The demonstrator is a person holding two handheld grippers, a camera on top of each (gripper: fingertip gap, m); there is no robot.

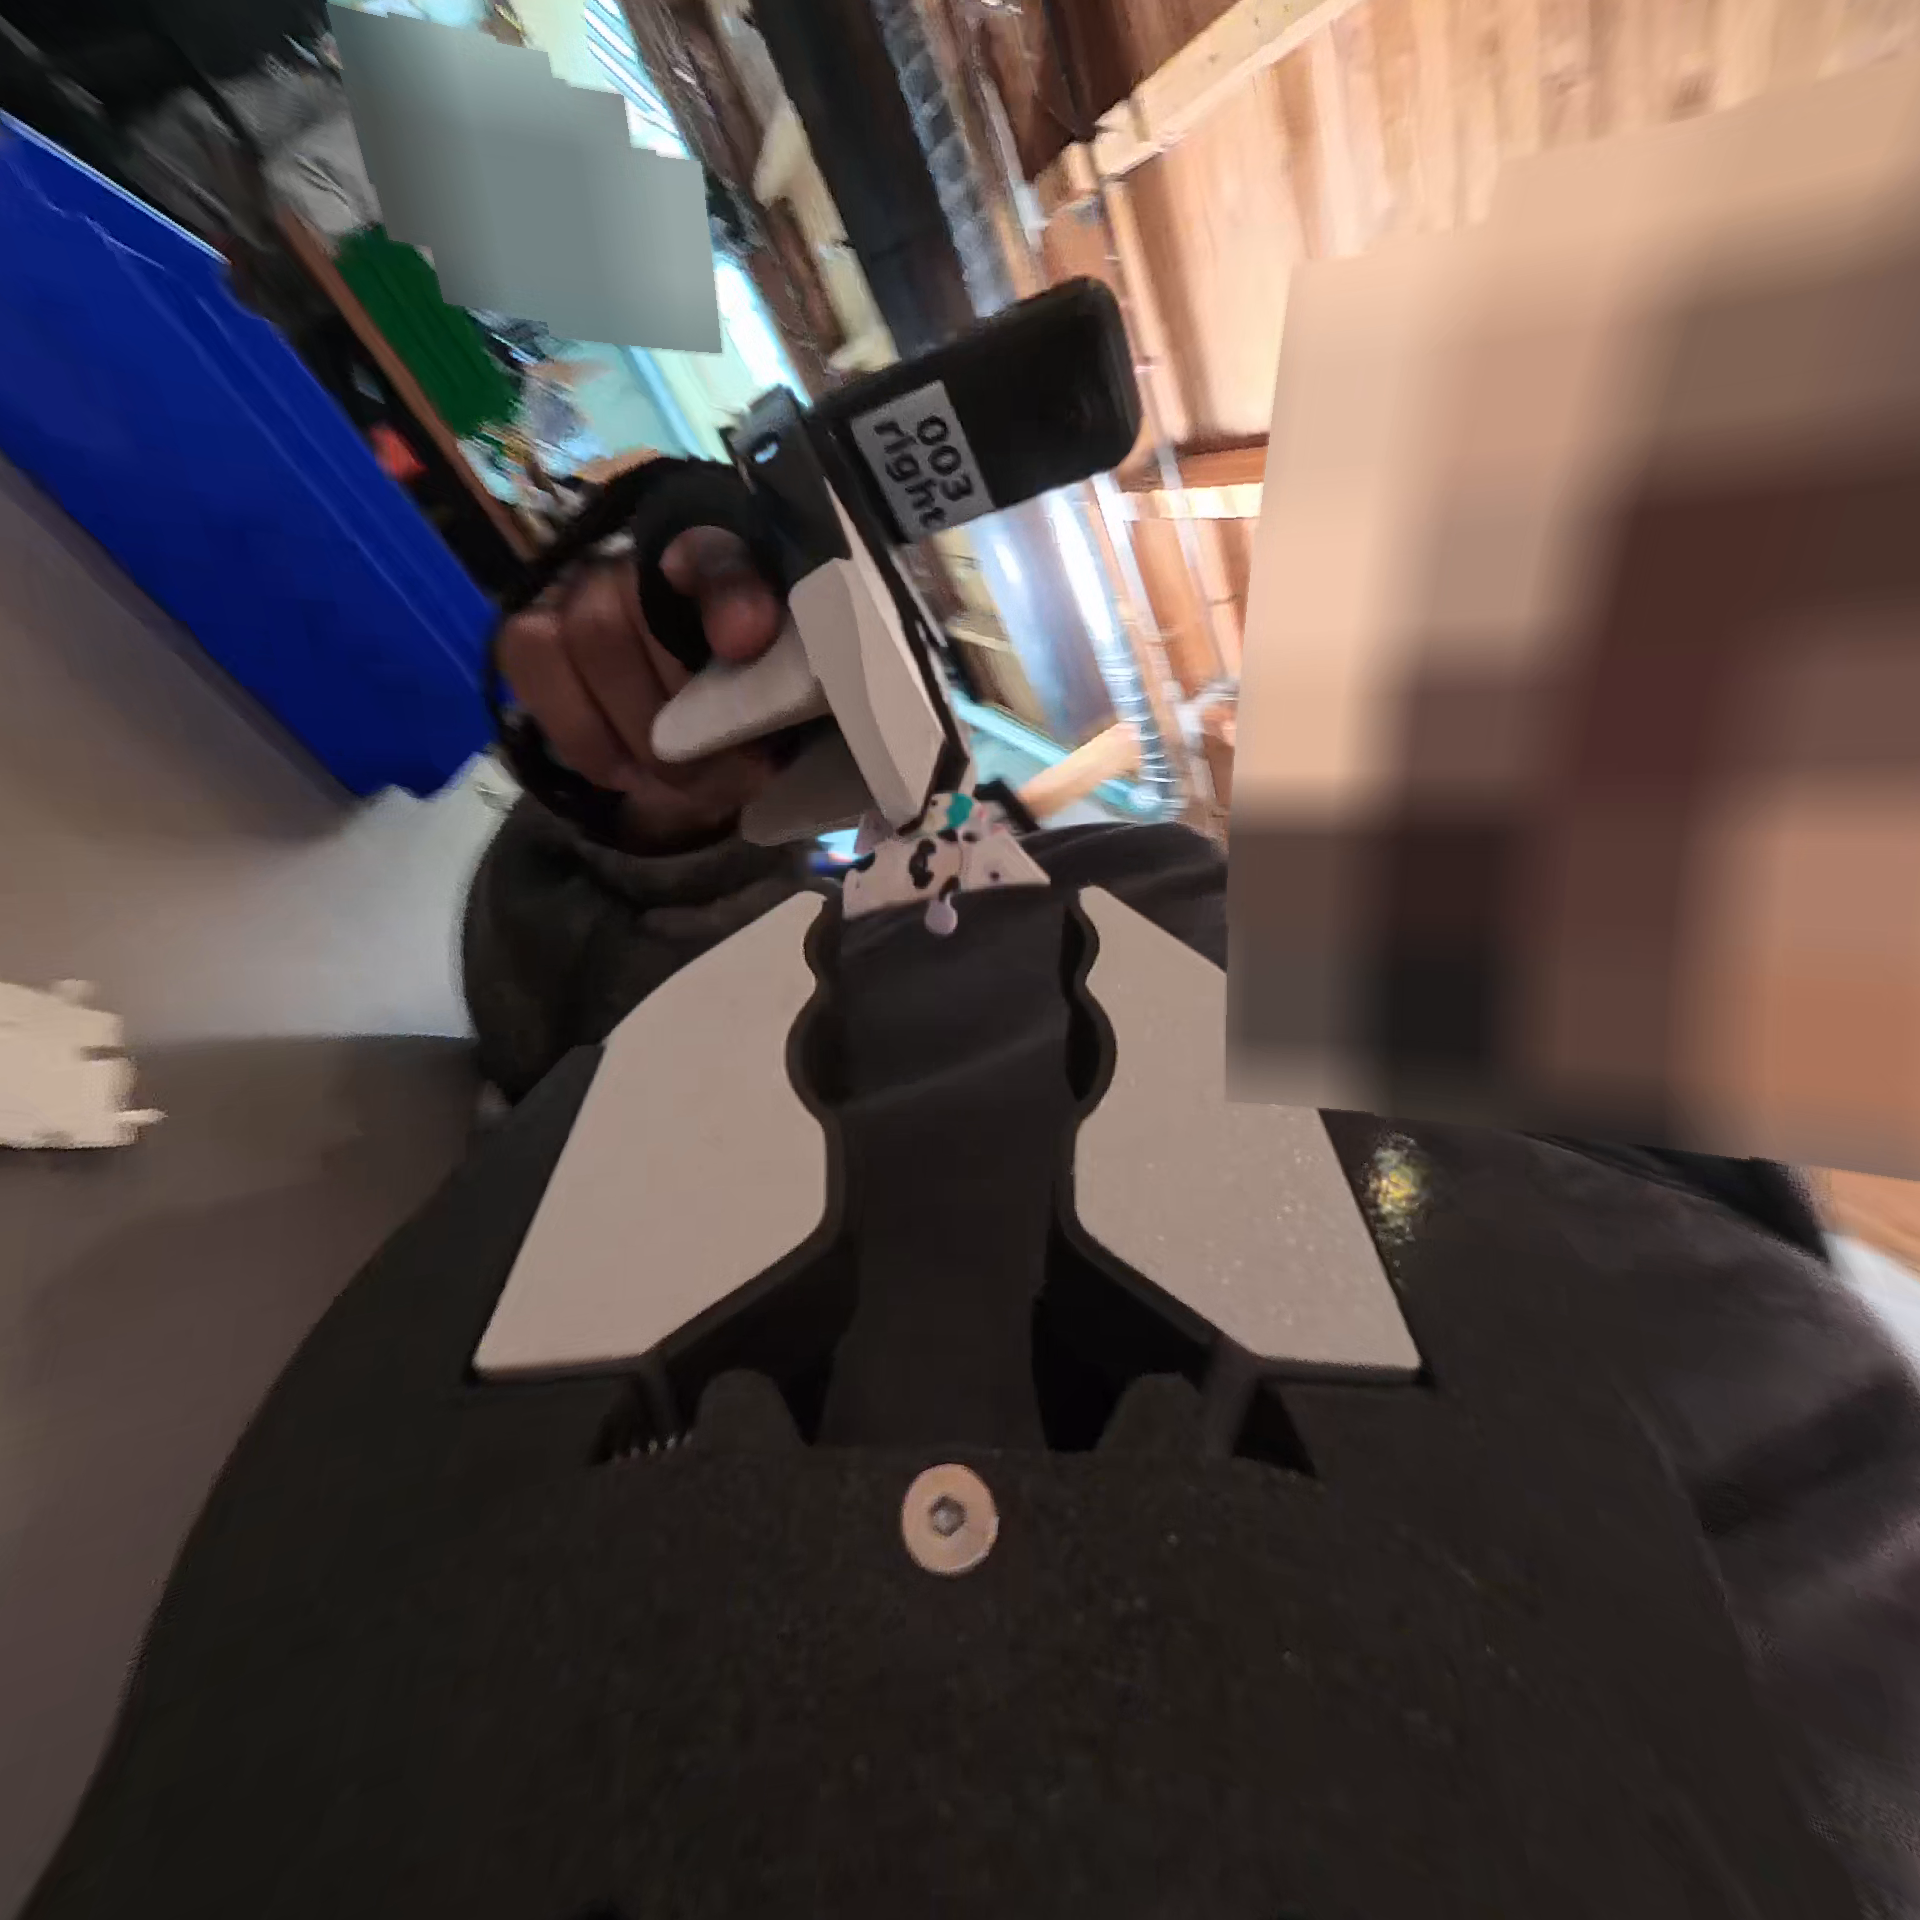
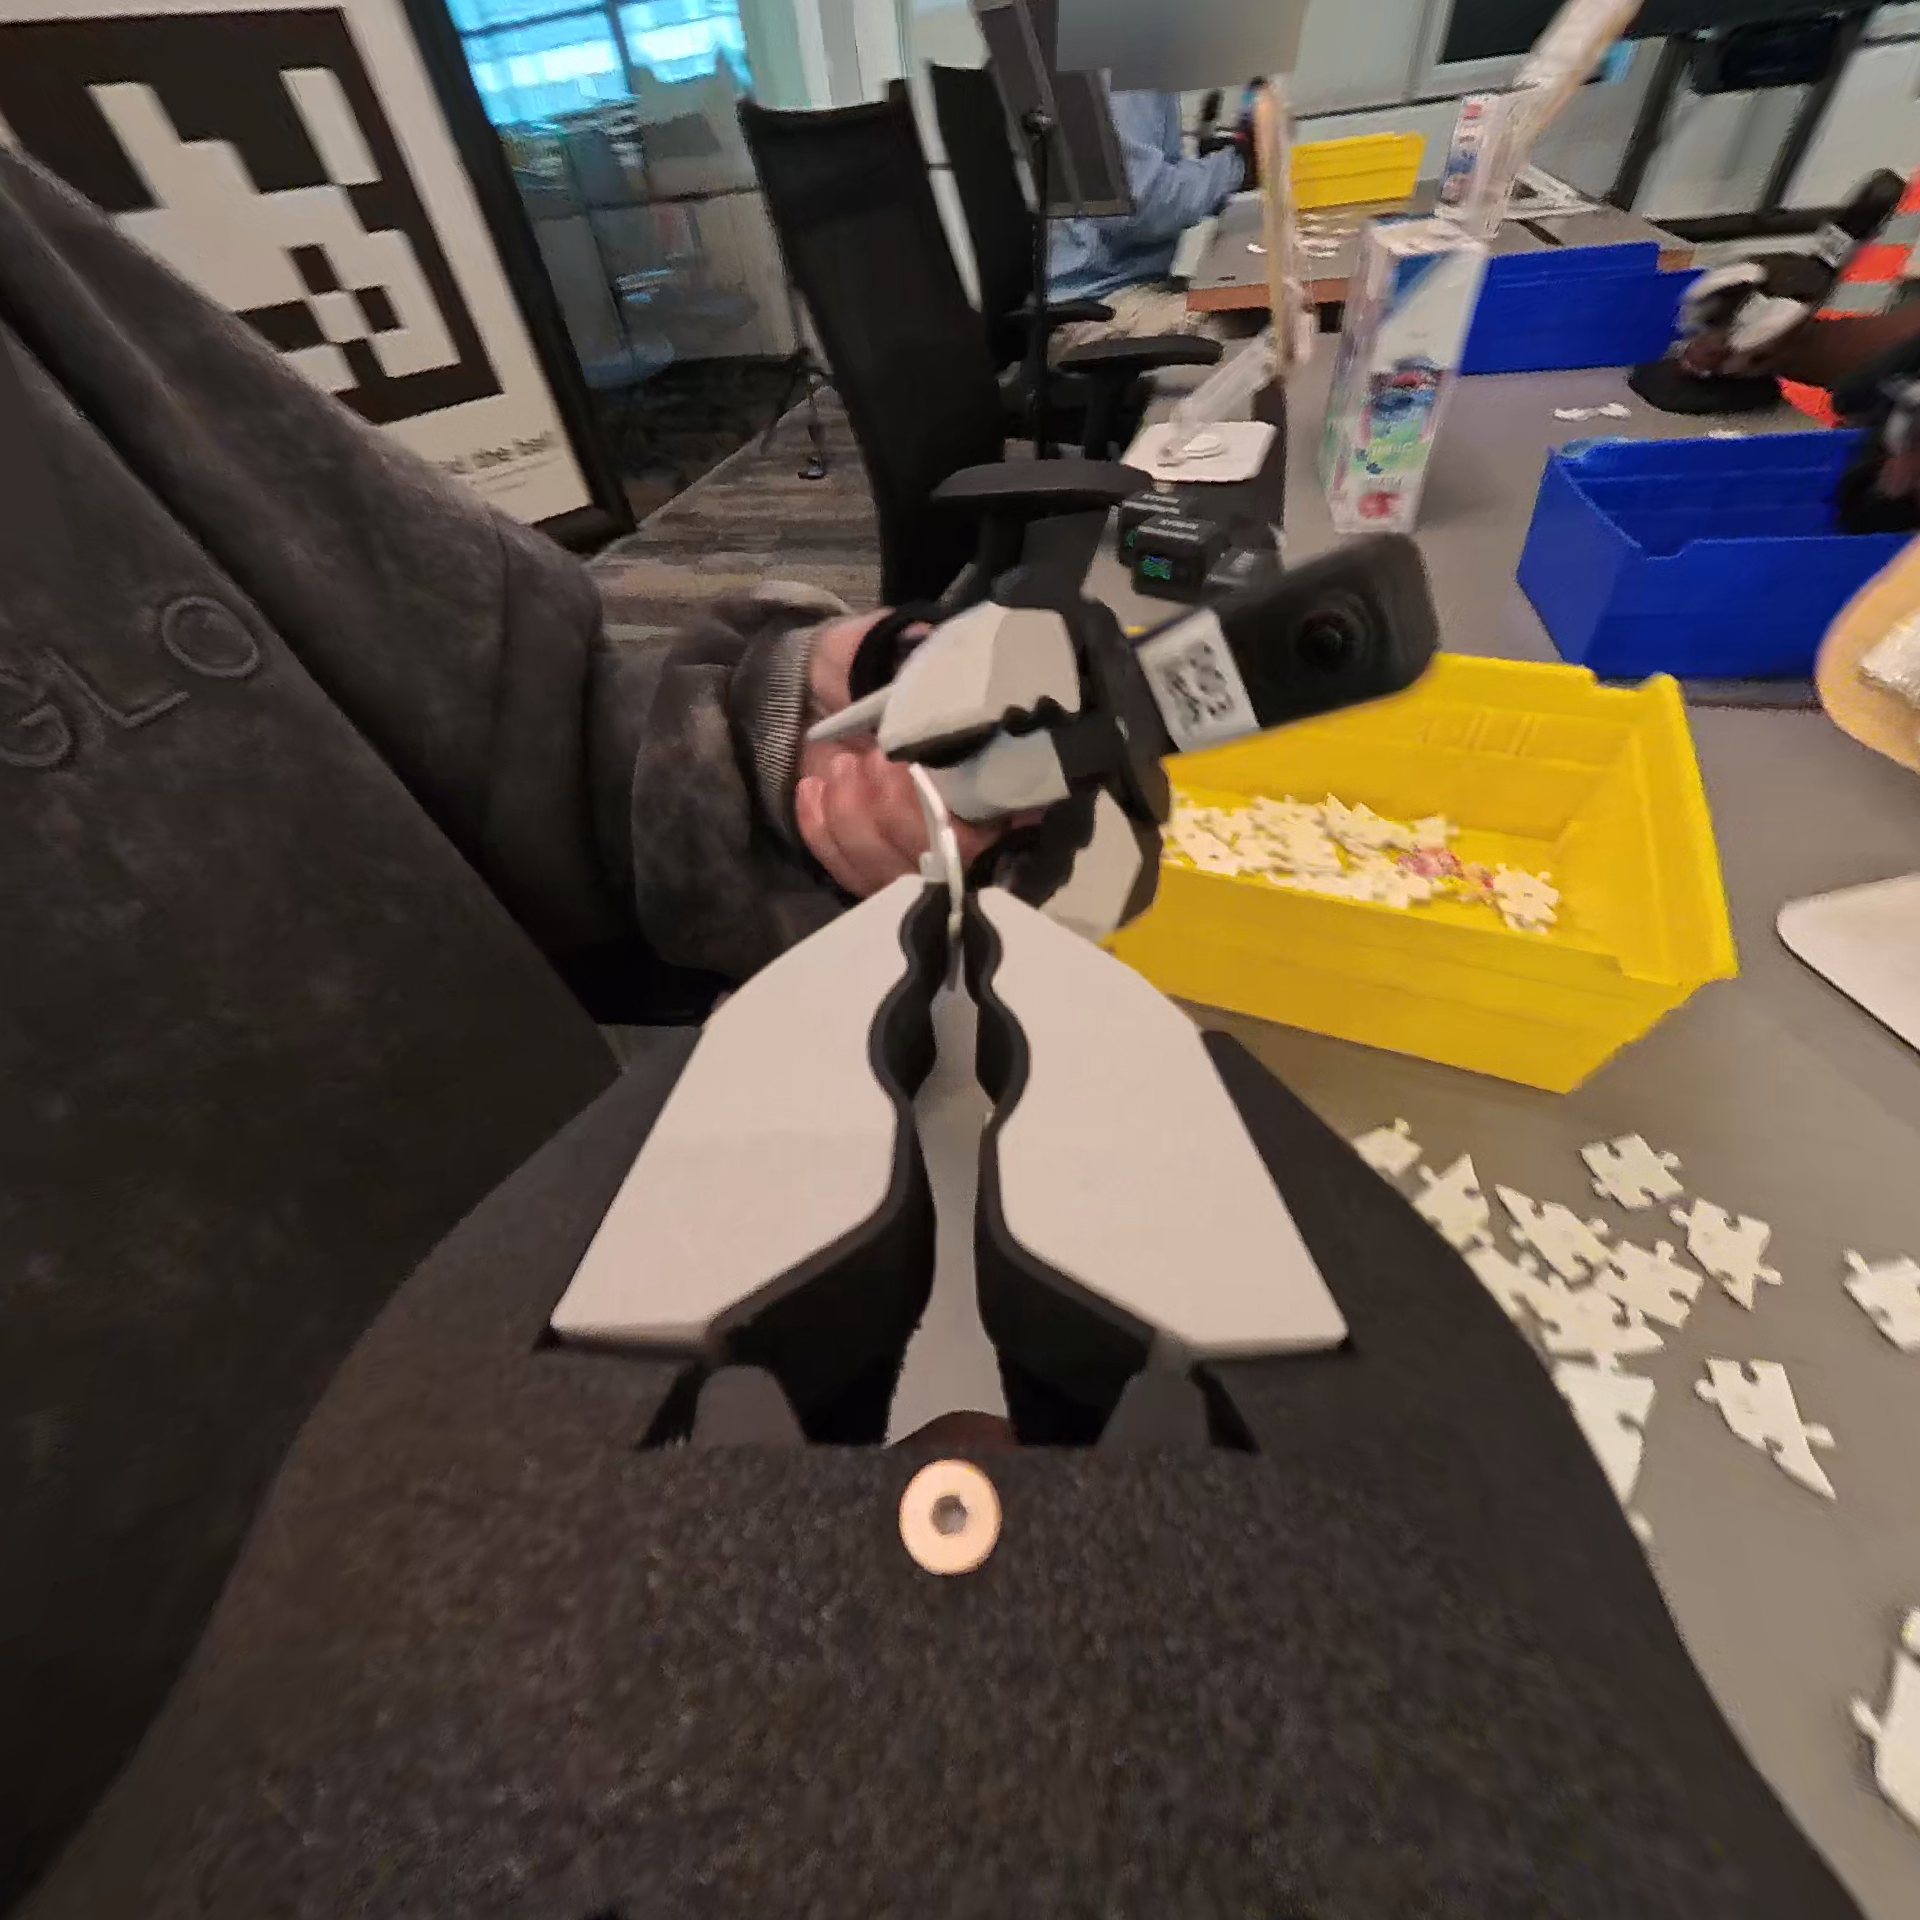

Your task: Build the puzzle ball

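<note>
A small curved bit of puzzle ball (image 1: 925,873), white with black and teal patches, is held in the air in front of the person's dark sweatshirt. My right gripper (image 1: 925,821) comes down from above and is shut on its top edge. In the right wrist view the bit (image 2: 948,935) shows edge-on as a thin white strip between the nearly closed fingers of my right gripper (image 2: 951,904). My left gripper (image 1: 951,904) is open, its tips on either side of the bit, just short of it. It also shows in the right wrist view (image 2: 904,753).
A yellow bin (image 2: 1455,997) with loose white pieces (image 2: 1351,842) stands on the grey table (image 2: 1714,1091). More loose pieces (image 2: 1590,1268) lie at the right. Blue bins (image 2: 1683,582) (image 1: 208,468), a carton (image 2: 1392,384) and office chairs (image 2: 862,312) stand farther off. My left and right fingertips are right by each other.
</note>
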